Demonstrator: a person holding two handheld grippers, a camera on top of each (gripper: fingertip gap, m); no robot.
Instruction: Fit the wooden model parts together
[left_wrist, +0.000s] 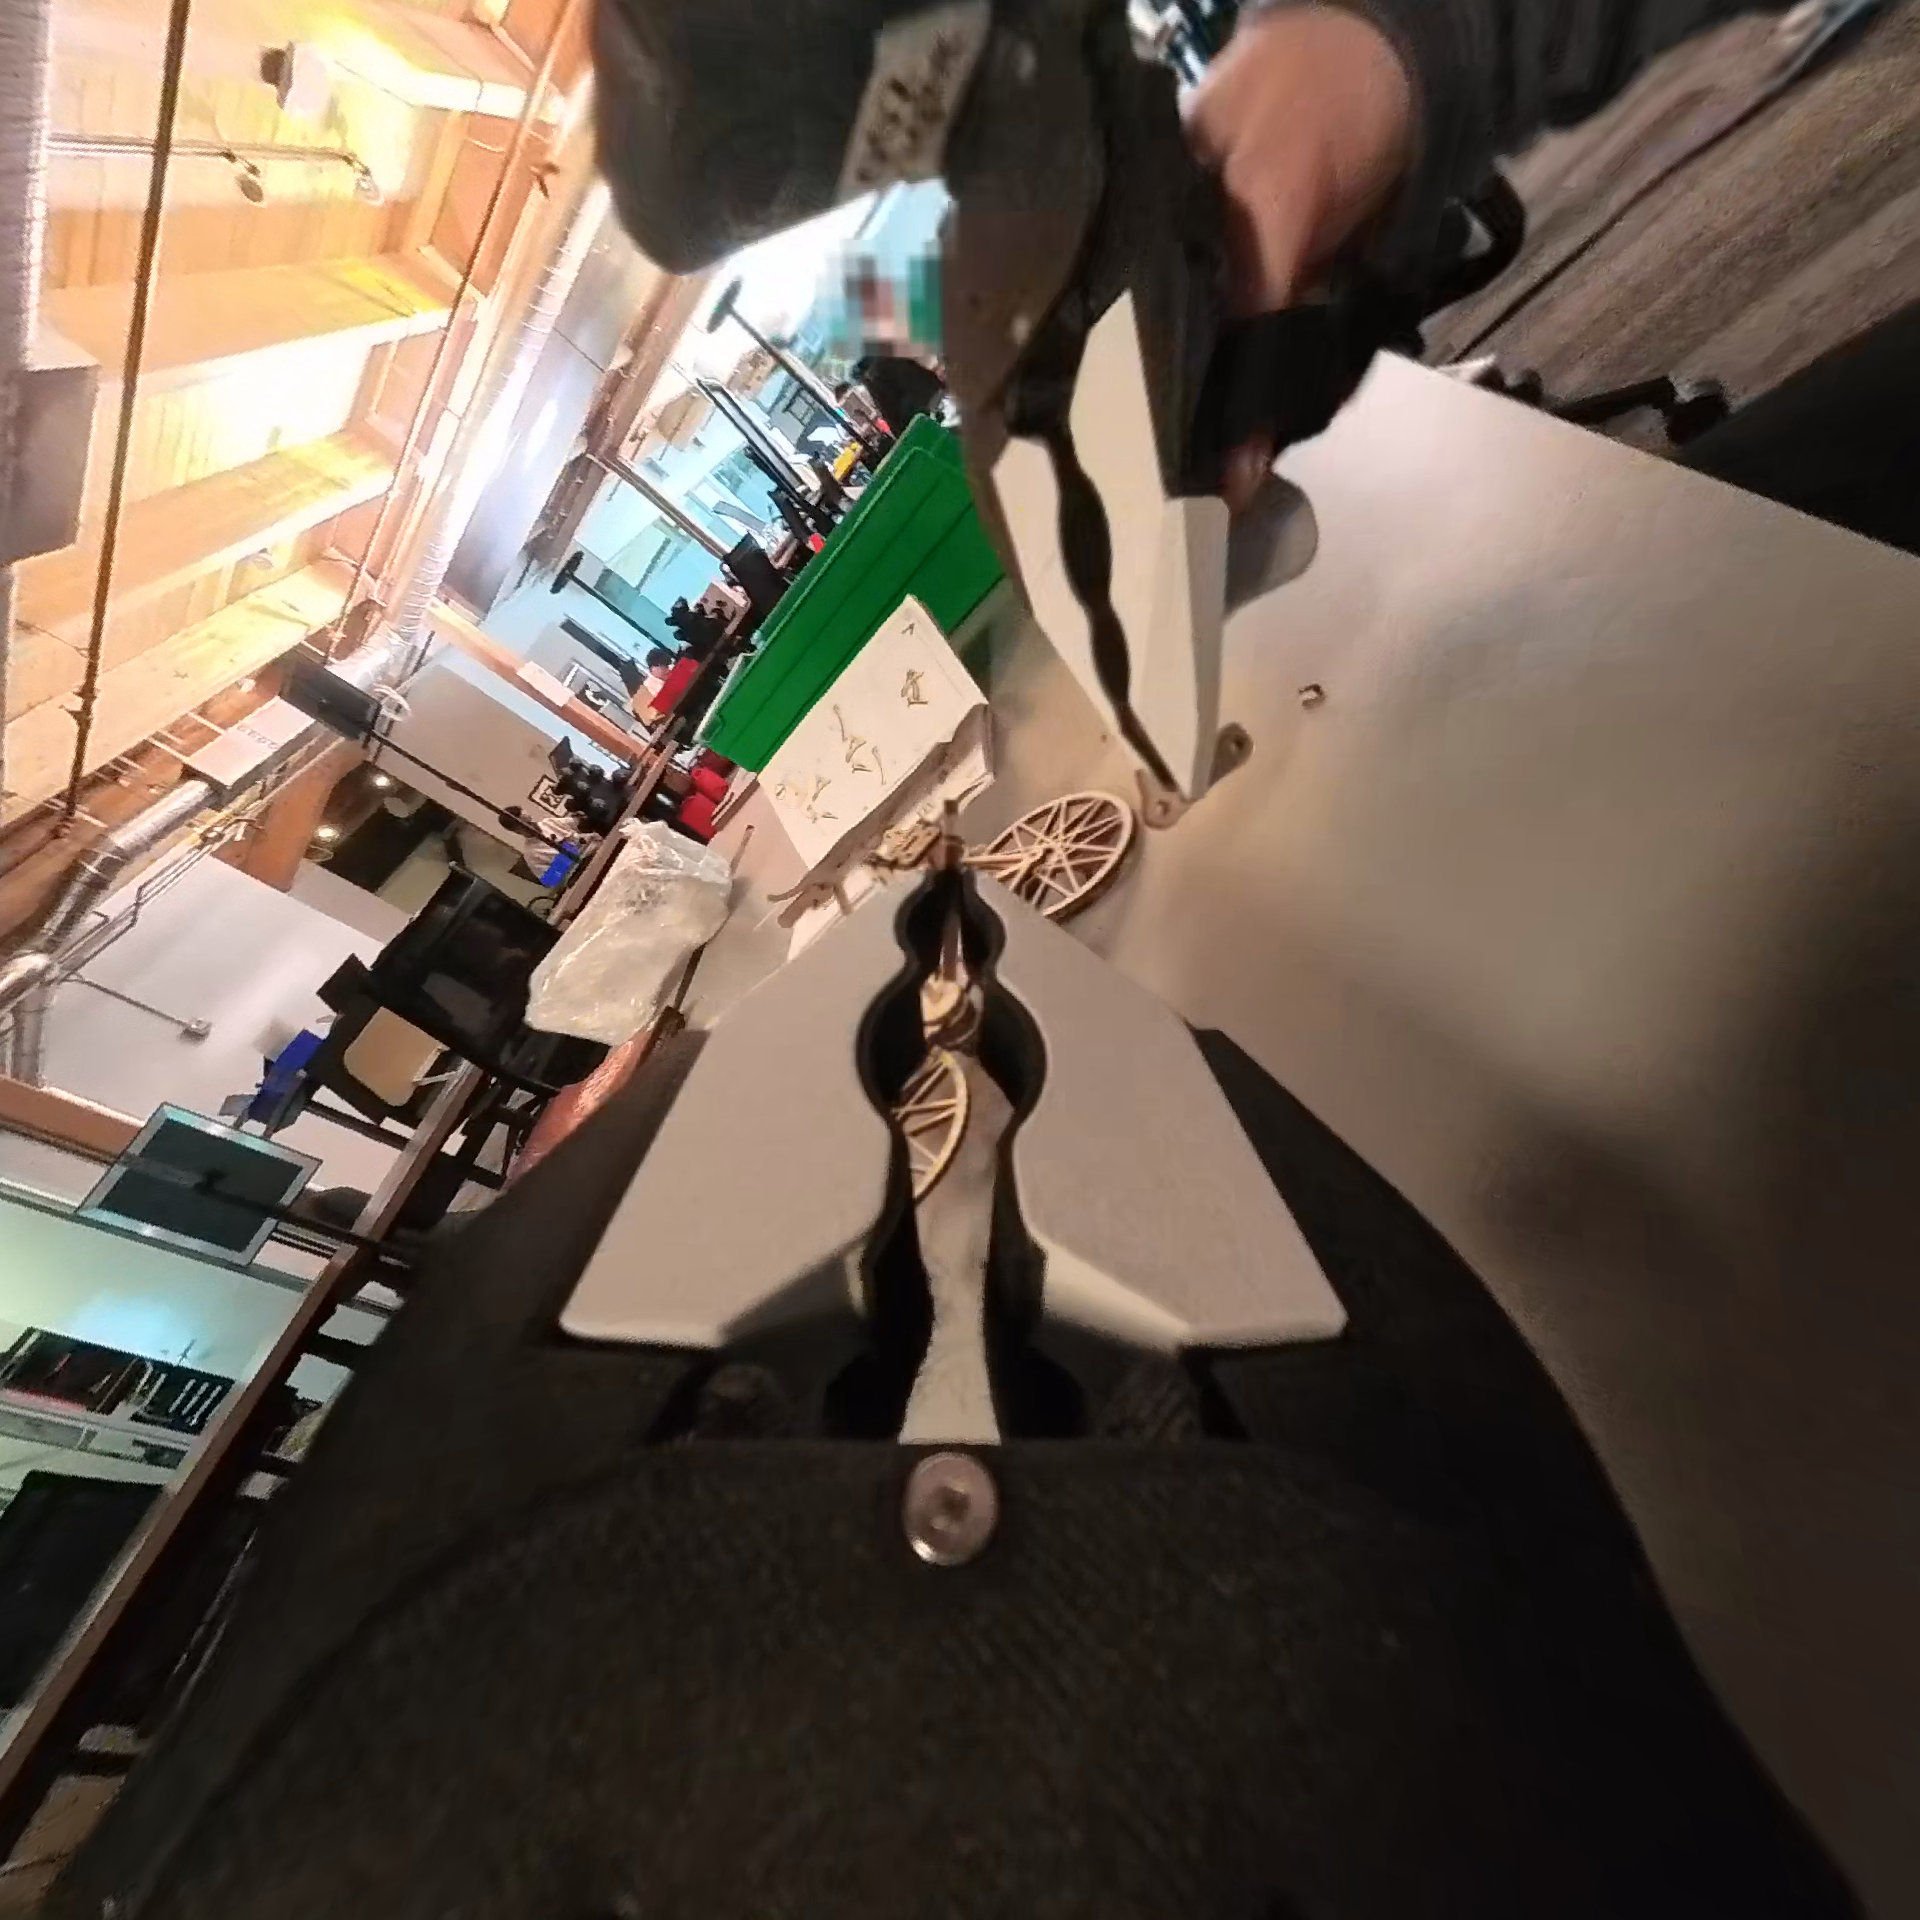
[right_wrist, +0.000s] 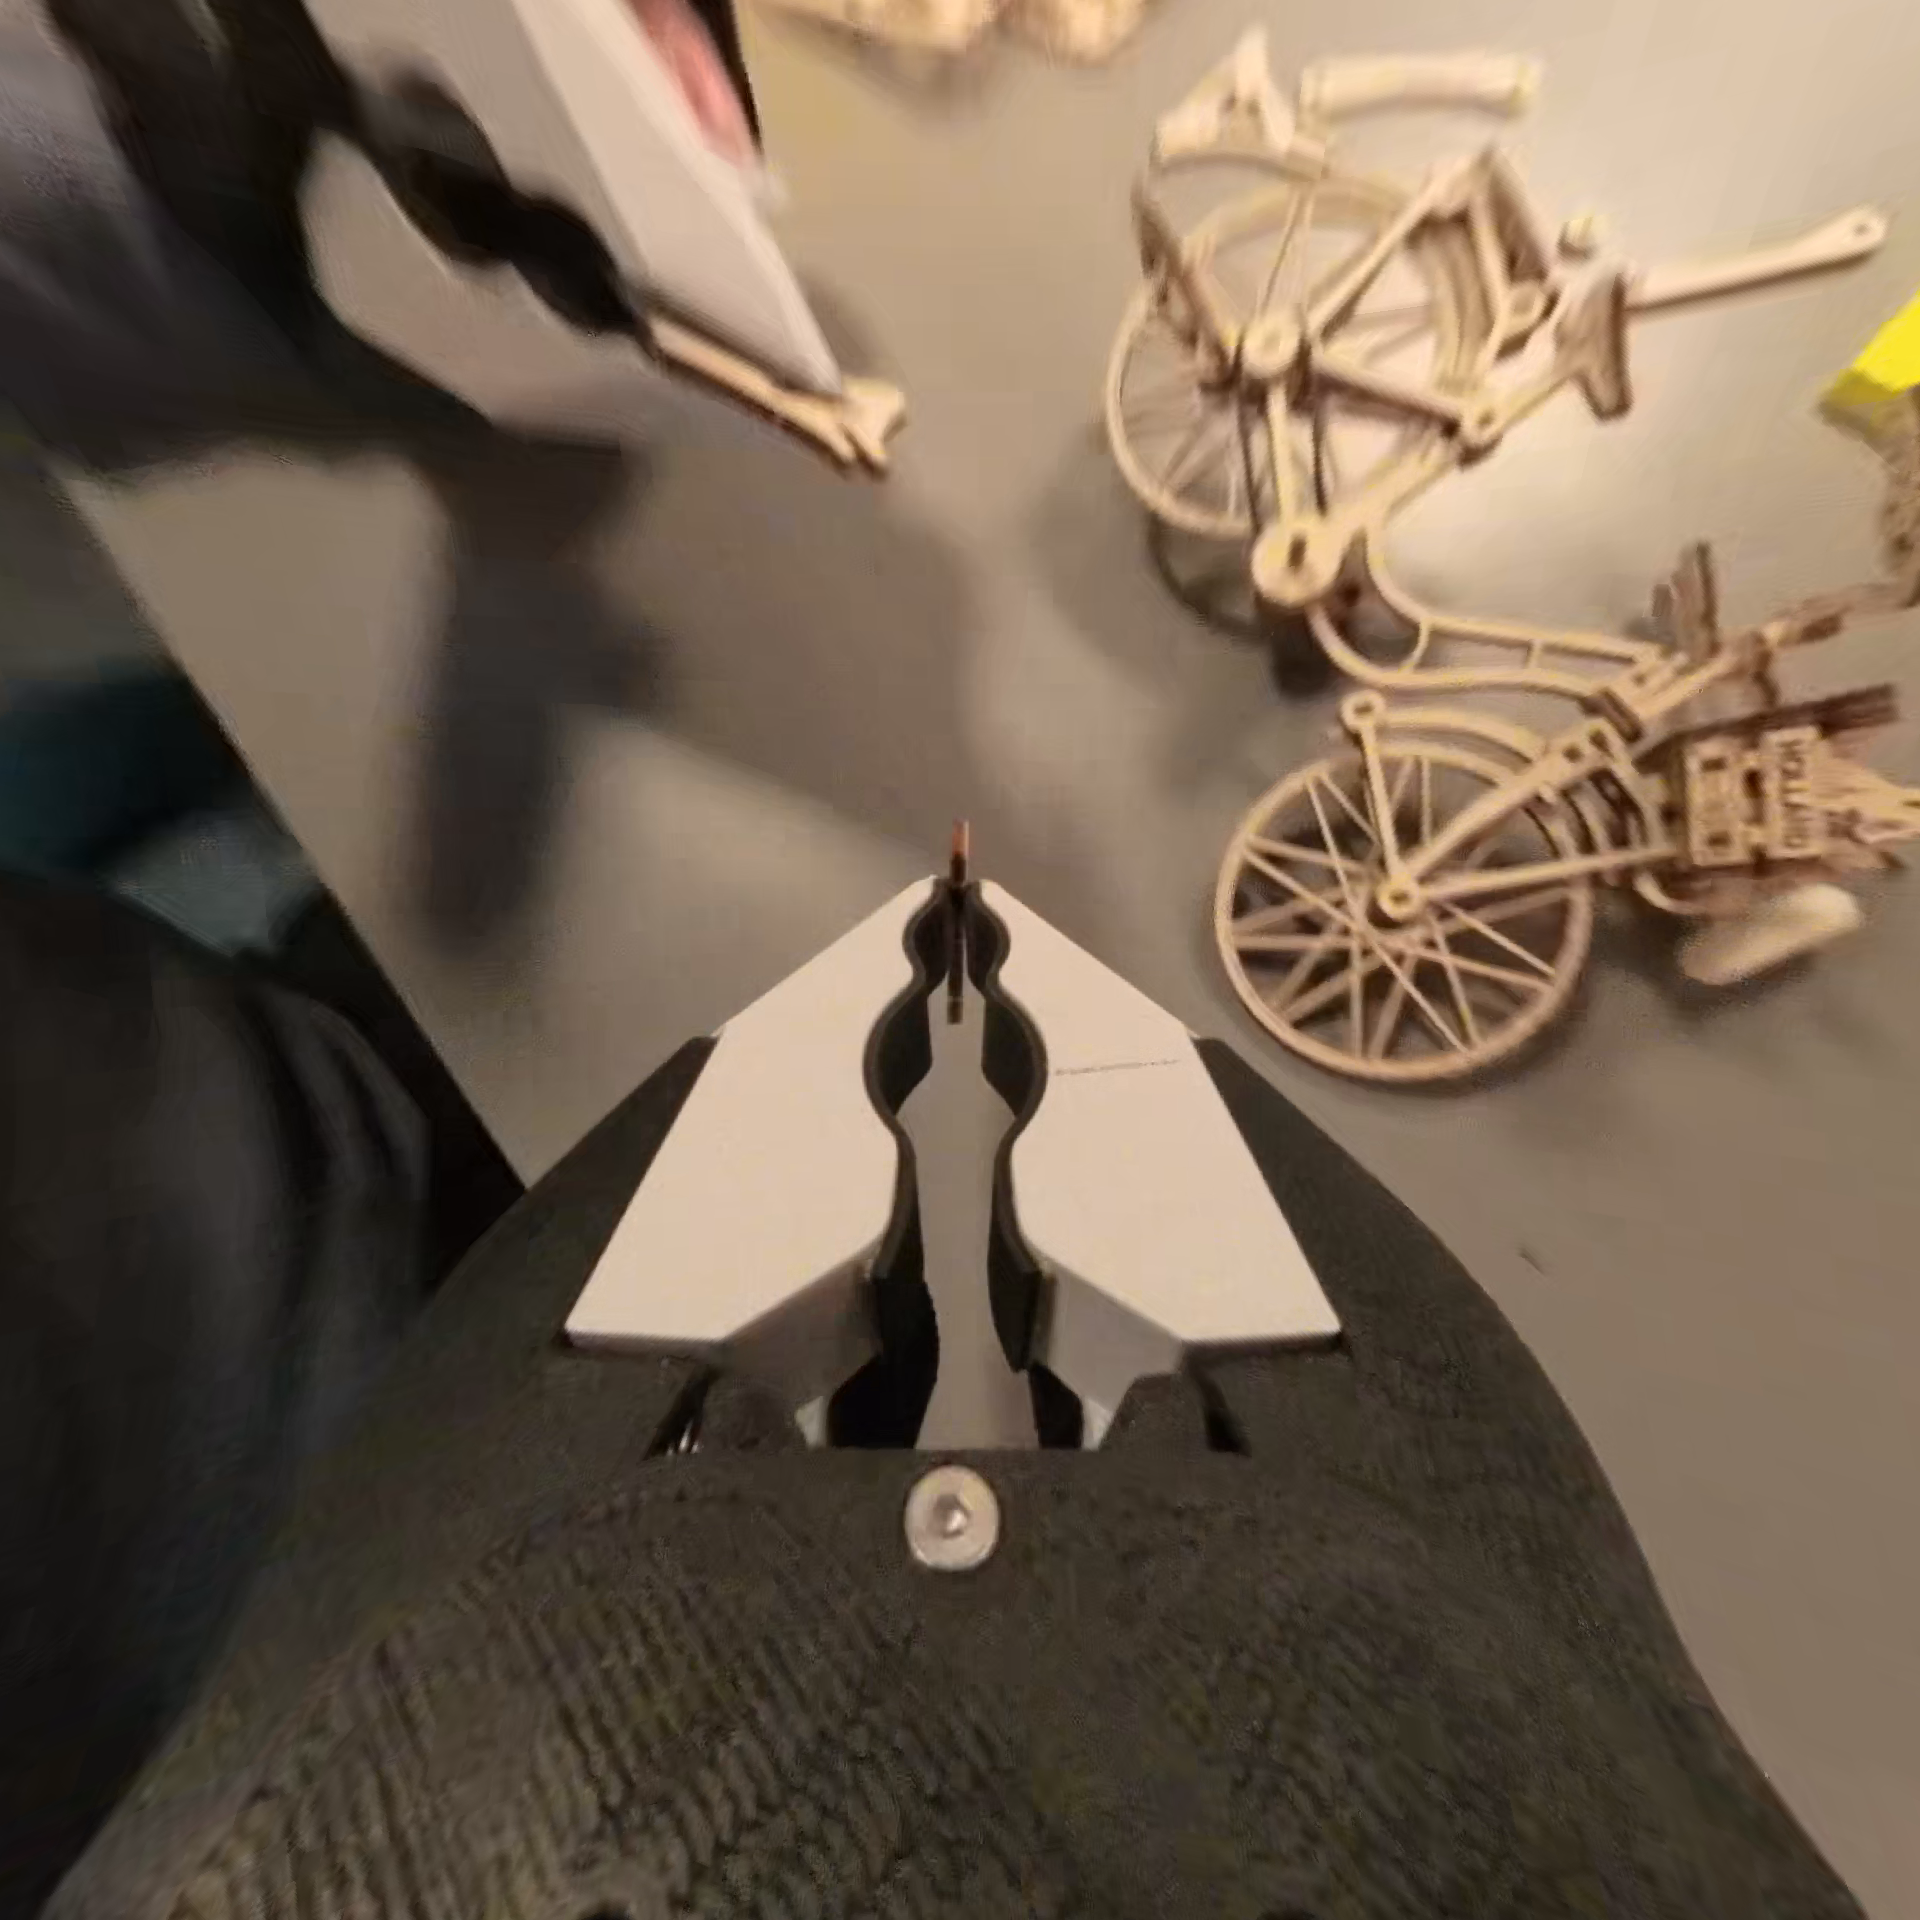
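pale tan wooden bicycle model (right_wrist: 1455, 644) with spoked wheels; grey table (right_wrist: 883, 623); green bins (left_wrist: 862, 603); grey-and-black right gripper (right_wrist: 958, 894); yellow scrap (right_wrist: 1875, 379).

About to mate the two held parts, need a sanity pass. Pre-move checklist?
1. Left gripper shut on wooden strip: ok.
2. Right gripper shut on thin part: ok.
3. Held parts in contact: not ok, apart.
4. Bicycle model lying on table, away from both sets of fingers: ok.
5. Joint alignment: cannot tell. The thin part shows edge-on and the strip is blurred.
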